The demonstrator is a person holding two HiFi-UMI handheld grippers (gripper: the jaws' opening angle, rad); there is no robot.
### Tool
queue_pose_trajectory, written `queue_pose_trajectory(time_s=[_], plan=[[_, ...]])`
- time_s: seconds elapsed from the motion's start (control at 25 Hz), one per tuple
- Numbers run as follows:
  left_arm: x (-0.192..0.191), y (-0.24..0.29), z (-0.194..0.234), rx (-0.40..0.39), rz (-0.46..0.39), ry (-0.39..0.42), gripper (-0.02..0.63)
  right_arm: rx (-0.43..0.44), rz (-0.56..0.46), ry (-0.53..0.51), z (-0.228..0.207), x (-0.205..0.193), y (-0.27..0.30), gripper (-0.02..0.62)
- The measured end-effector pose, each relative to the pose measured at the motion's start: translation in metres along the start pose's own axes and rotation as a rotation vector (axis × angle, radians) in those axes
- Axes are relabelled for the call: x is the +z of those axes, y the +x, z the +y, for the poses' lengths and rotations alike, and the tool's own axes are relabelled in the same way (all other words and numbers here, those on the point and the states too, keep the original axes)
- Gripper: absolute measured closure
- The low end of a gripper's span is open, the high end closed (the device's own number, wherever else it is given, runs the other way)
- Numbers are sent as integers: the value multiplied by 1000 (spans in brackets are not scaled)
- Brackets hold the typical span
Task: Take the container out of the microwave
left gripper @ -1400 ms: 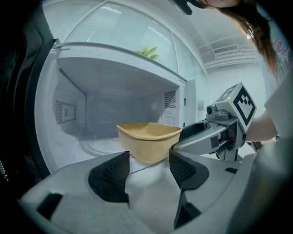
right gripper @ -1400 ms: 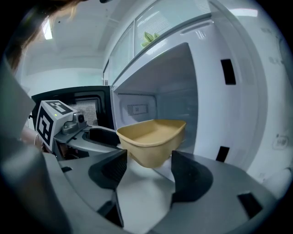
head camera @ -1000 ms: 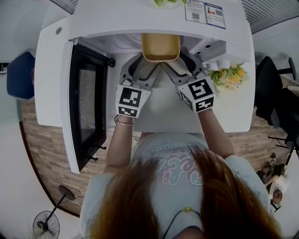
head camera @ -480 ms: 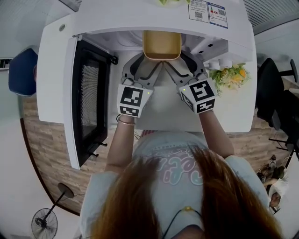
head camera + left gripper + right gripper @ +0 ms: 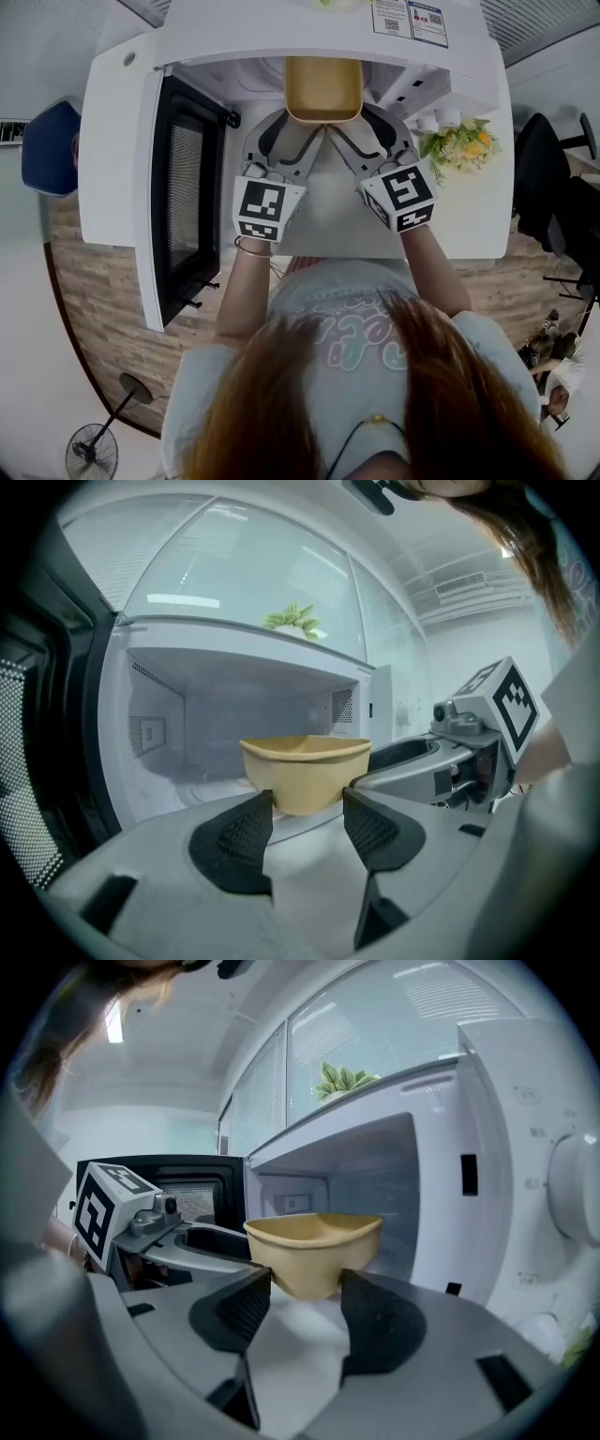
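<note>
The left gripper is clamped on one near corner of the tan container, pads against its lower walls. The right gripper, whose jaws have just been closing, pinches the other near corner. The container stands in the mouth of the white microwave, whose door hangs open at left. It appears raised off the cavity floor, though no view confirms this.

Noting smooth, matt tan plastic on container; seeing faintly glossy white coating inside microwave; logging black, cross-hatched, matt texture on left gripper pads.
</note>
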State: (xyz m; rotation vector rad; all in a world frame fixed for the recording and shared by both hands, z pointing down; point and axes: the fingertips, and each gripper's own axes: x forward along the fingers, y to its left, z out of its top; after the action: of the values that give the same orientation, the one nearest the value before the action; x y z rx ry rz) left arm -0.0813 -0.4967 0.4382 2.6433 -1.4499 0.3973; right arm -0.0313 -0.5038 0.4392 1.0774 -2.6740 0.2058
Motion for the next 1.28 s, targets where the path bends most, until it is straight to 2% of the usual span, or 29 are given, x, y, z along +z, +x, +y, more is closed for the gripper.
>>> queue_pose_trajectory(time_s=[0.68, 1.28], plan=[[8, -41, -22, -38, -26, -5, 374, -37, -15, -15, 34, 9, -35, 368], [-3, -84, -44, -134, -31, 5, 376, -146, -18, -1, 76, -1, -68, 368]])
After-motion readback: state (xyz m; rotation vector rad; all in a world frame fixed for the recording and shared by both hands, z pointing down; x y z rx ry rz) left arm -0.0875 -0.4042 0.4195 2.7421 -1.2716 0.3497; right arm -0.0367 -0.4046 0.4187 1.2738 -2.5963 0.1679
